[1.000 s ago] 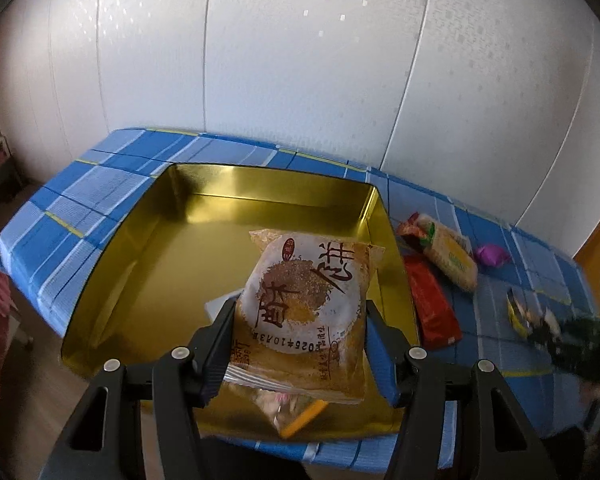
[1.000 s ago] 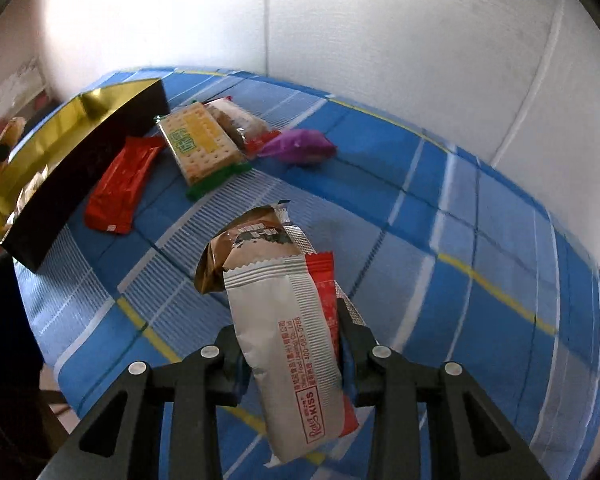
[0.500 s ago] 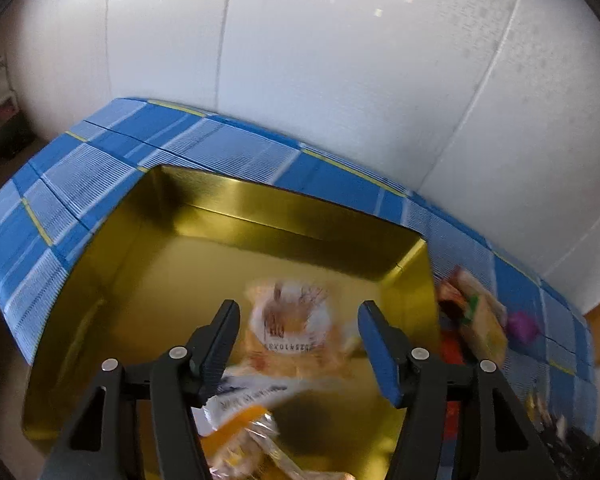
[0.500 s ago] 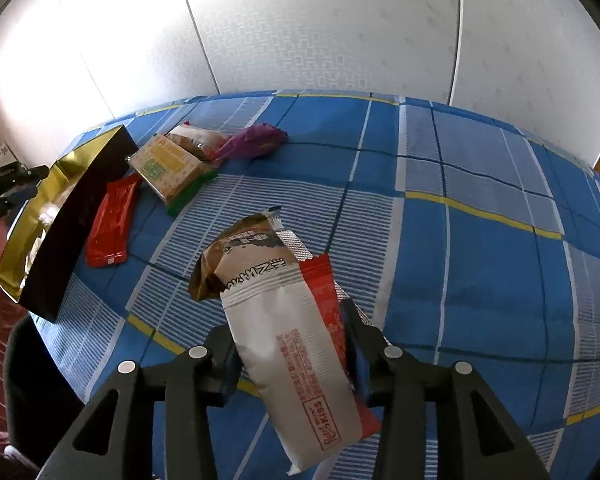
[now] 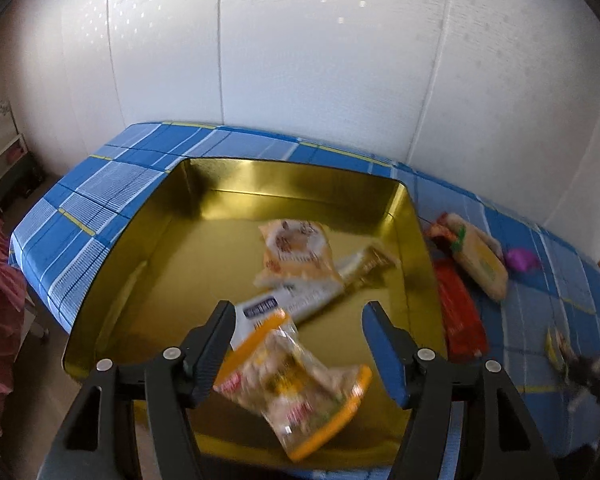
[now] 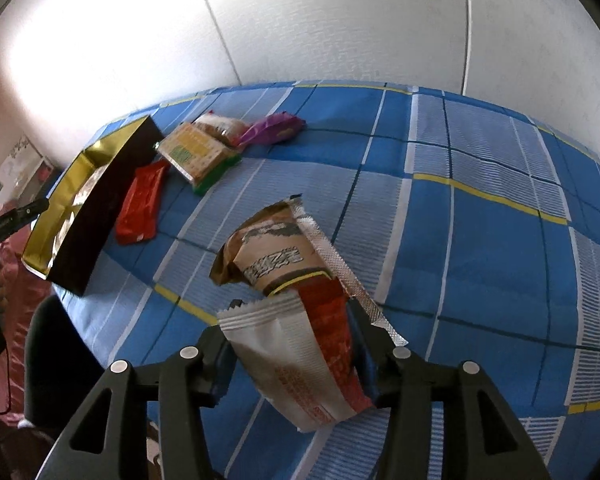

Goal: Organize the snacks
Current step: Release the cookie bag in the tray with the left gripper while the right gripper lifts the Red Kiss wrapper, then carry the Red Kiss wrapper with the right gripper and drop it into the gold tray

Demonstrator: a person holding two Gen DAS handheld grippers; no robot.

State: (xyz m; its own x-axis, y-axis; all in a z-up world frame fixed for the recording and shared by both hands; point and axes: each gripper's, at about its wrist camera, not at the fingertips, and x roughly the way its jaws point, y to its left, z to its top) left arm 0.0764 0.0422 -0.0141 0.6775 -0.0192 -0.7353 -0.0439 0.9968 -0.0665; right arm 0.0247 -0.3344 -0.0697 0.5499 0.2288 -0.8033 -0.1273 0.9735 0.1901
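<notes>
My left gripper (image 5: pixel 299 312) hangs over the gold tin (image 5: pixel 284 168), its jaws opening with nothing gripped. The round pastry packet (image 5: pixel 296 256) lies loose on the tin floor beyond the fingertips. Nearer lie a white and blue bar packet (image 5: pixel 284 304) and a clear orange-edged packet (image 5: pixel 296 384). My right gripper (image 6: pixel 294 320) is low over the blue checked cloth (image 6: pixel 480 240), its jaws opening. A white and red packet (image 6: pixel 300 368) lies slack between them, overlapping a brown packet (image 6: pixel 268 248).
Beside the tin (image 6: pixel 100 152) lie a red packet (image 6: pixel 140 204), a yellow and green cracker packet (image 6: pixel 196 154) and a purple sweet (image 6: pixel 272 130). A white panelled wall runs behind the table. The cloth's right half is bare. A chair stands below the table's front edge.
The left gripper let go of the pastry packet, which now lies in the tin, and drew back. The right jaws spread wider around the white and red packet and the view rolled.
</notes>
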